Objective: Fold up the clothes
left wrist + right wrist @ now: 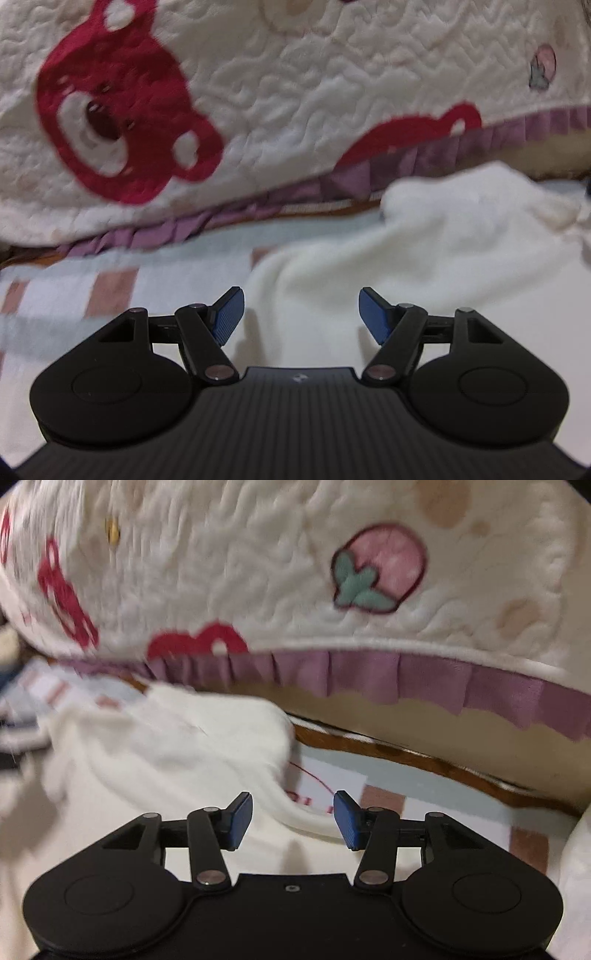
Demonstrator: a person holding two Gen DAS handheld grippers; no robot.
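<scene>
I hovered both grippers over a white garment.
Left gripper and right gripper stood apart, empty, low in frame.

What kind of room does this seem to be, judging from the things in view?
Probably a bedroom, with the work done on a bed. A quilted cream blanket with red bear prints and a purple ruffle lies behind a white garment, which is spread on a checked sheet.
</scene>
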